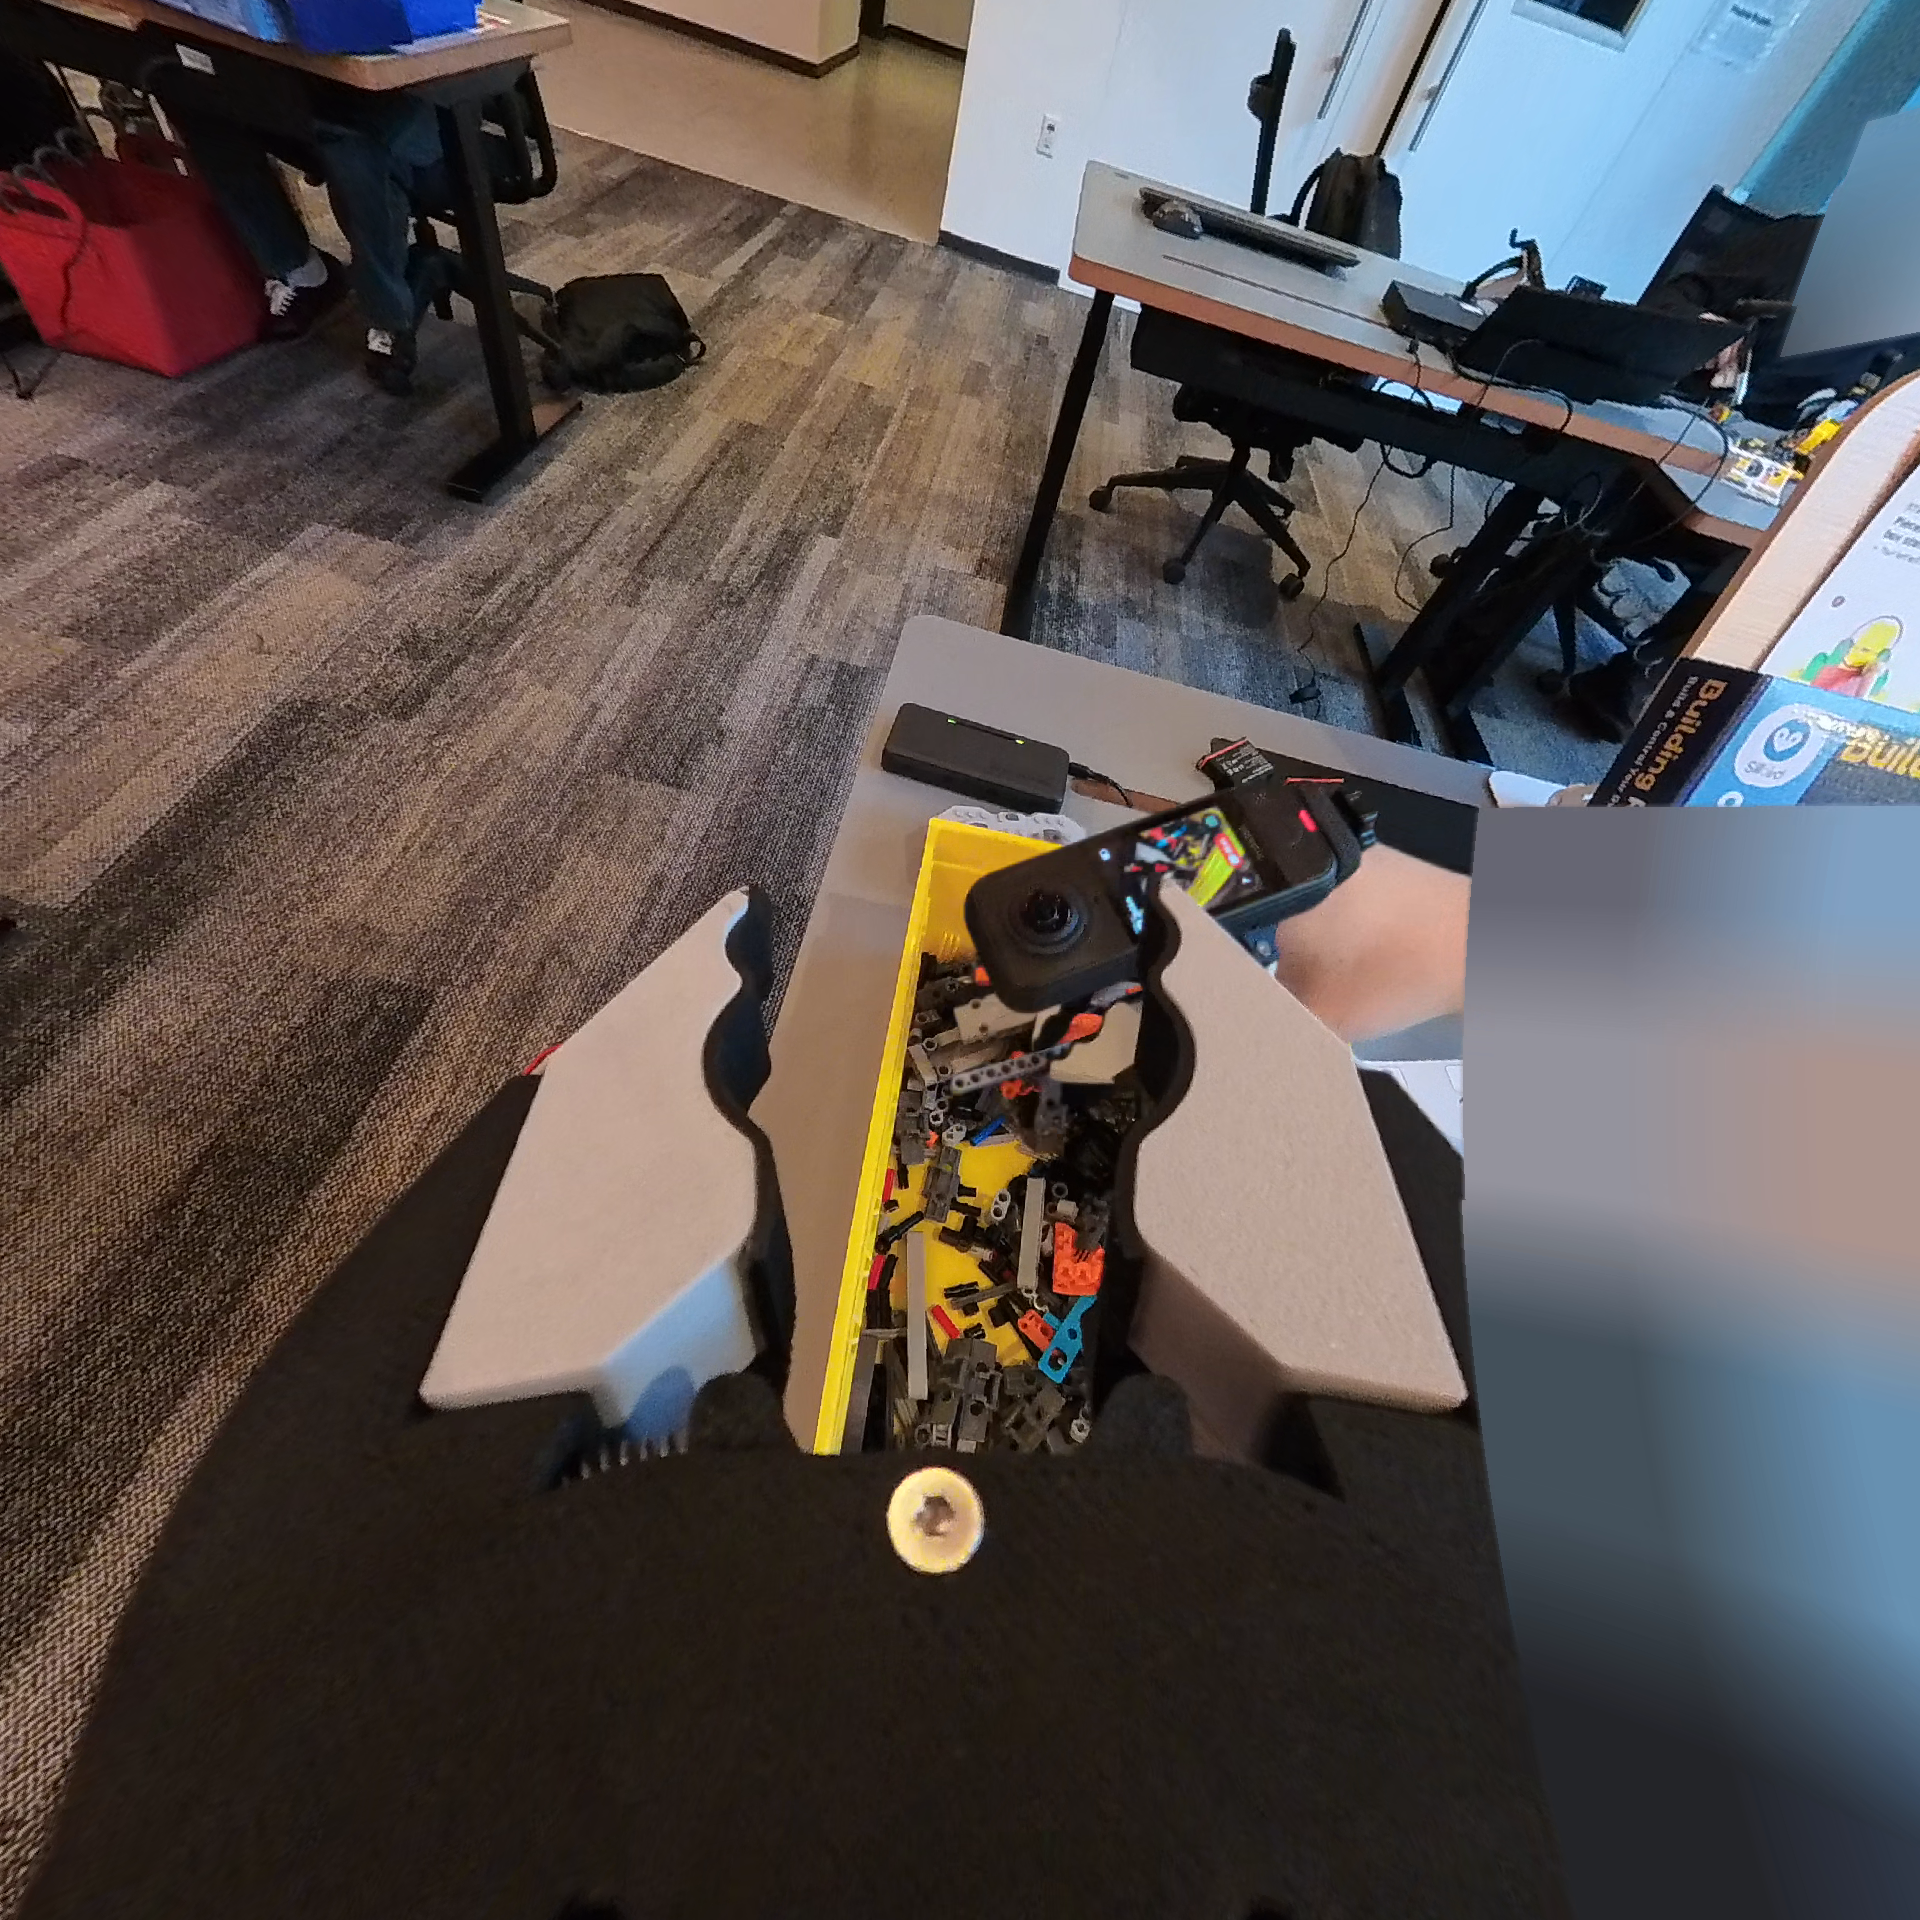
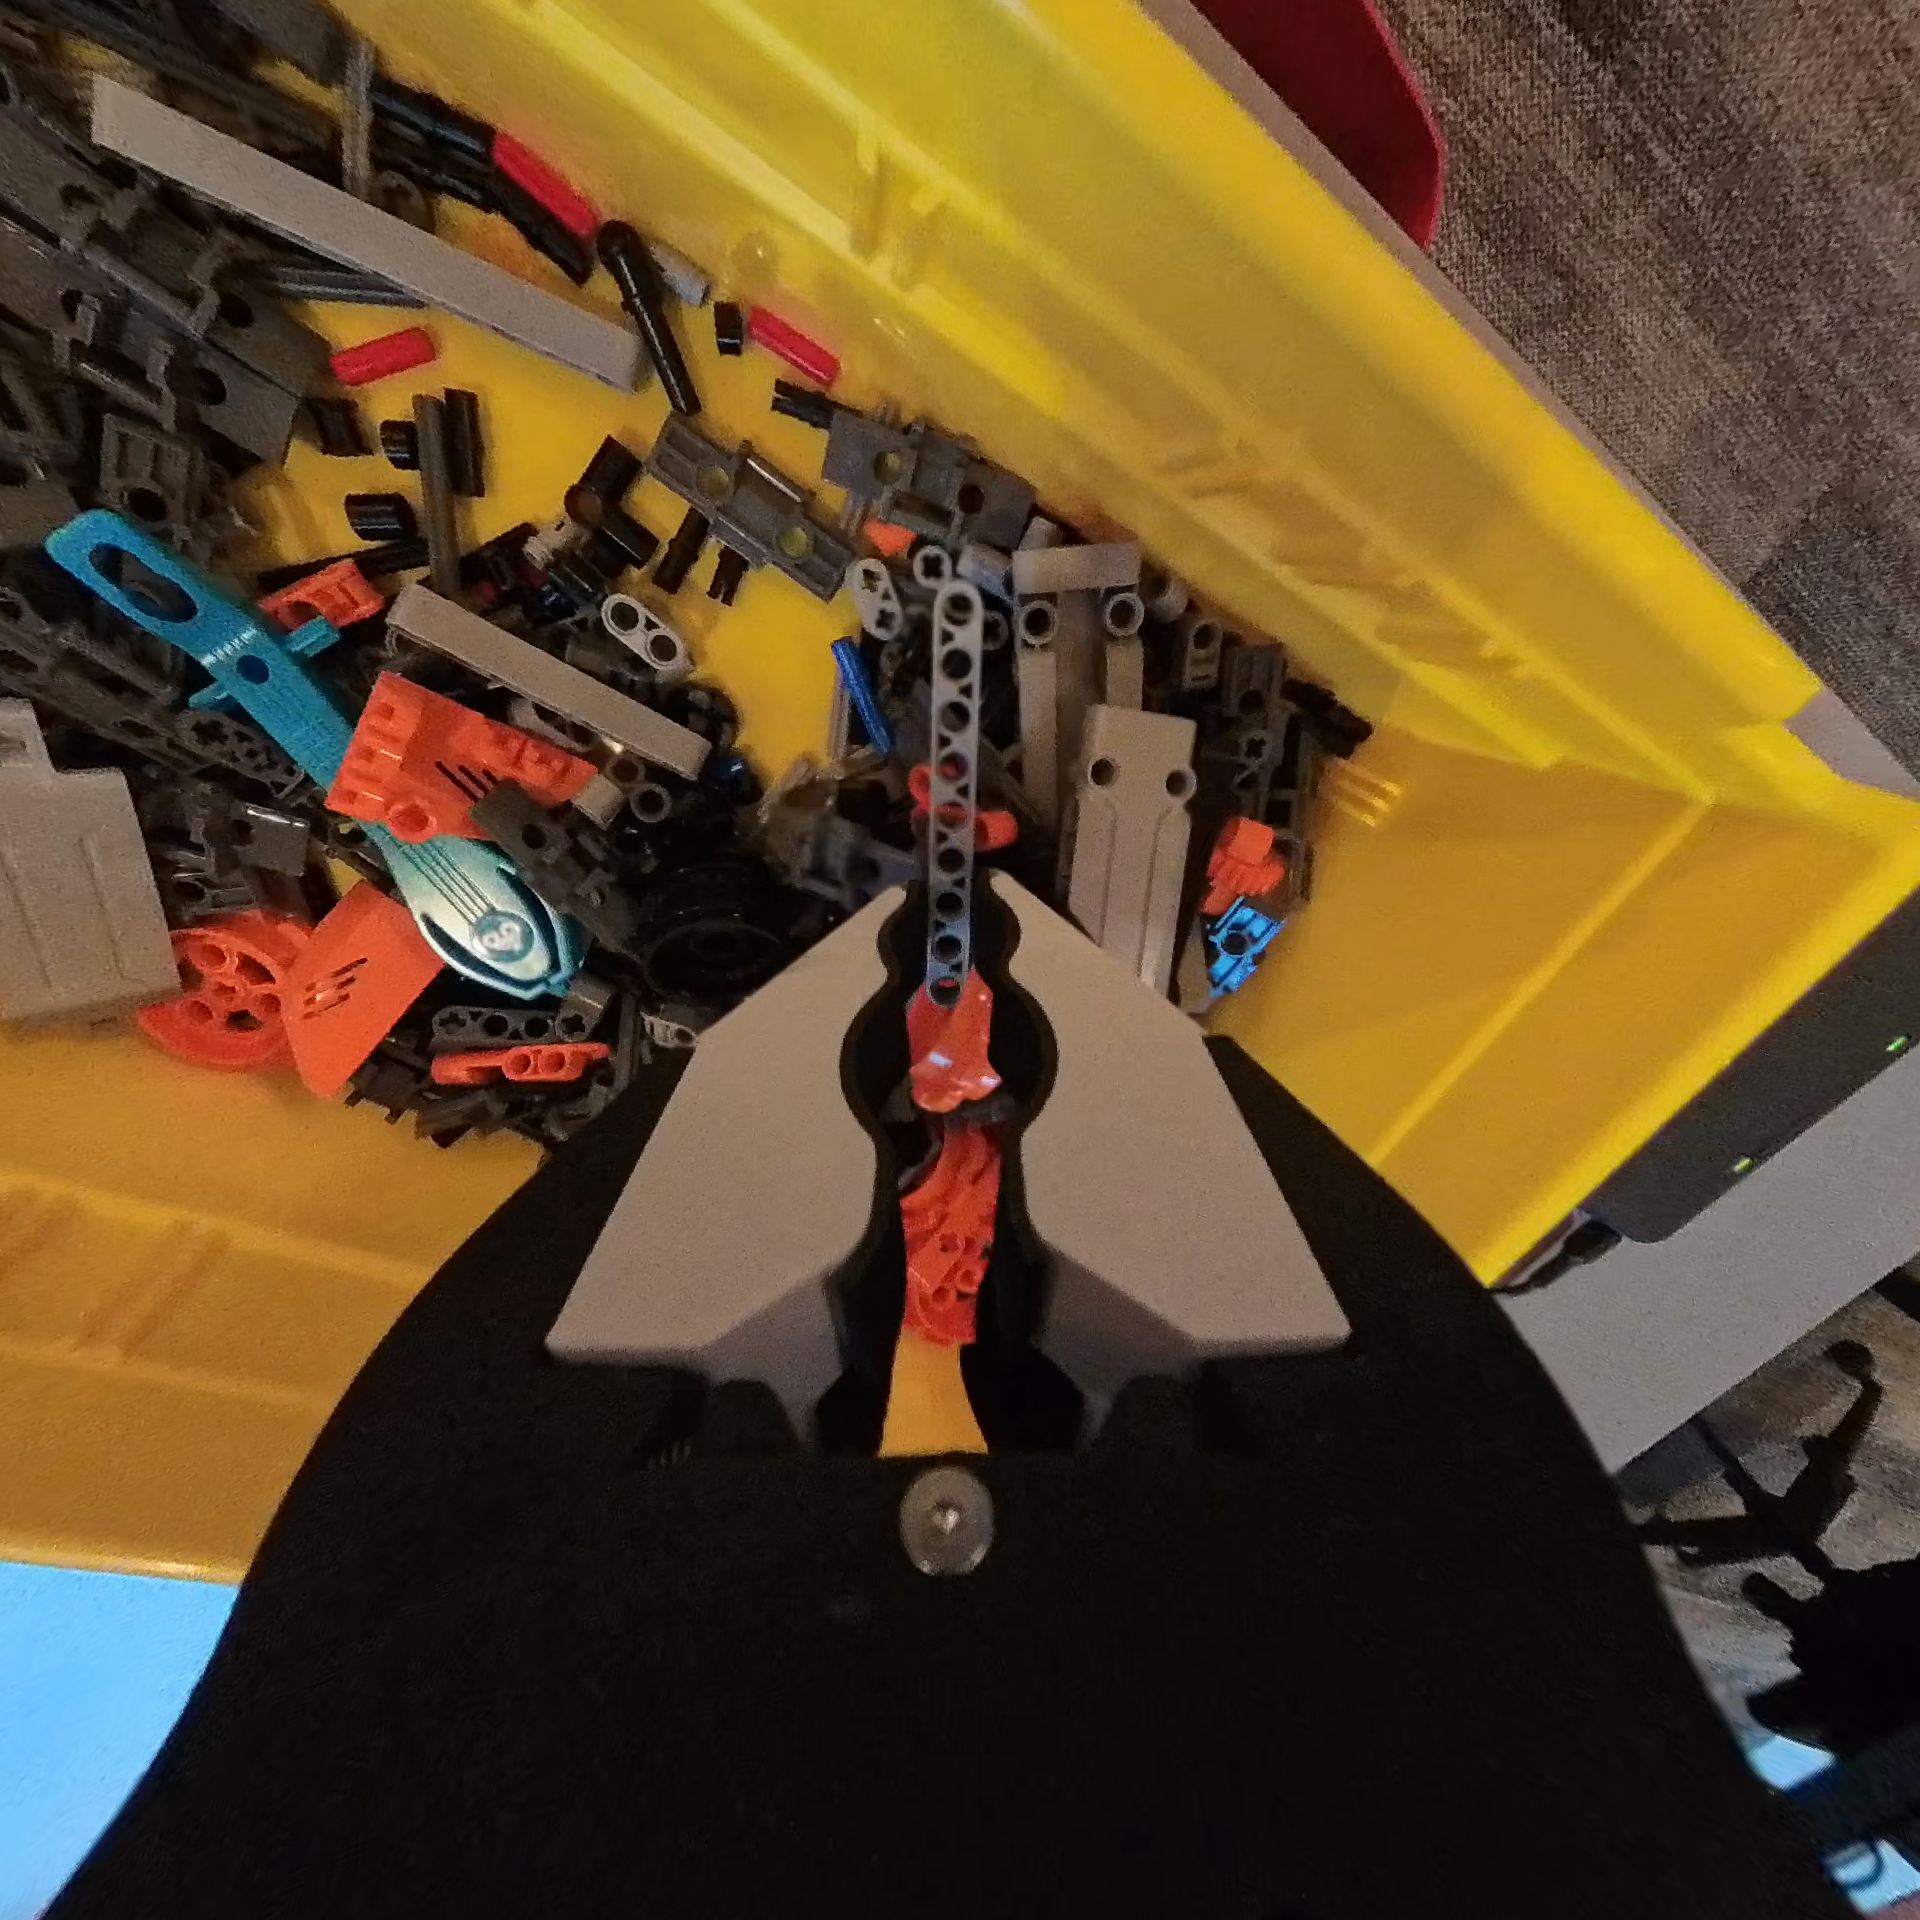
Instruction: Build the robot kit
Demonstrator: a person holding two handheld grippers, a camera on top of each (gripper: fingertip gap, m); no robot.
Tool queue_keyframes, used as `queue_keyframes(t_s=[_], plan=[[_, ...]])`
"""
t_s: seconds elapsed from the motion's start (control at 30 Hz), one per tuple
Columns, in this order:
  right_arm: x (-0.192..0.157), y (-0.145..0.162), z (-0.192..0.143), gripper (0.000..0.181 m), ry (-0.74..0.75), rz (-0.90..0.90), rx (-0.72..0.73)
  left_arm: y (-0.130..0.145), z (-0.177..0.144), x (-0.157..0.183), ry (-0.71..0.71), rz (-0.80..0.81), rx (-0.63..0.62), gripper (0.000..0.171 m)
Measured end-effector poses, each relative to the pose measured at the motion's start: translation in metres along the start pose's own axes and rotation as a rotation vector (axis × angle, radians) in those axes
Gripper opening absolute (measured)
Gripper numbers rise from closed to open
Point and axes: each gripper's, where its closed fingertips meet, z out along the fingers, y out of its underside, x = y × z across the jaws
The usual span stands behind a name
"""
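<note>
The right gripper (image 2: 948, 914), its matte grey wedge-shaped fingers (image 2: 748, 1164) lined with scalloped black pads, is clenched on a thin grey perforated beam (image 2: 951, 790) joined to glossy red-orange connector pieces (image 2: 948, 1195), the beam's lattice of round holes rising past the fingertips above a yellow plastic bin (image 2: 1403, 582). Beneath it a loose heap of hard plastic building parts covers the bin's smooth floor: dark grey bricks, black pins, short red axles, a teal blade-shaped part (image 2: 312, 727) with an oval tip, a spoked red-orange wheel (image 2: 223, 987) and pale grey panels (image 2: 1127, 821). From the left wrist view, the left gripper (image 1: 956, 914) hangs released, jaws spread wide over the yellow bin's (image 1: 894, 1091) long side wall and the grey tabletop (image 1: 831, 997) beside it, touching nothing. Beyond its fingers (image 1: 623, 1195), the right gripper (image 1: 1070, 1039) dips into the bin with the beam (image 1: 1003, 1070) held crosswise, a black camera (image 1: 1143, 894) with a round lens riding above it and a person's bare forearm (image 1: 1371, 945) behind. Farther along the table lie a flat black box (image 1: 977, 753) with small green lights and a printed carton (image 1: 1787, 743). Mottled grey-brown carpet (image 1: 364, 727) stretches to desks, a black office chair (image 1: 1236, 488), a red bag (image 1: 135, 270) and a black backpack (image 1: 618, 332).
</note>
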Motion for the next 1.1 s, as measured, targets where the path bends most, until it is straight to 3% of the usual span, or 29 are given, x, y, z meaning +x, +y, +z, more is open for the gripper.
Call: queue_keyframes(t_s=[0.27,0.53,0.63,0.77,0.93,1.03,1.1], plan=[[-0.005,0.016,-0.005,0.006,-0.046,0.080,-0.023,0.000,0.000,-0.001,0.003,-0.005,0.002,0.068],[-0.047,0.041,-0.011,0.007,-0.207,0.197,-0.078,0.001,0.003,-0.009,0.002,-0.037,0.000,0.068],[-0.049,0.044,-0.011,0.028,-0.176,0.257,-0.057,0.000,0.006,-0.011,0.000,-0.038,-0.001,0.068],[-0.047,0.011,-0.032,0.034,-0.079,0.311,0.204,-0.007,0.004,-0.009,0.018,-0.019,0.038,0.067],[-0.043,-0.041,-0.072,0.043,0.047,0.353,0.606,-0.040,-0.016,-0.012,0.031,-0.019,0.211,0.068],[-0.064,-0.063,-0.073,0.054,-0.028,0.305,0.647,-0.058,-0.023,-0.021,-0.015,0.103,0.243,0.073],[-0.072,-0.075,-0.062,0.054,-0.056,0.304,0.585,-0.073,-0.021,-0.028,-0.010,0.149,0.294,0.074]])
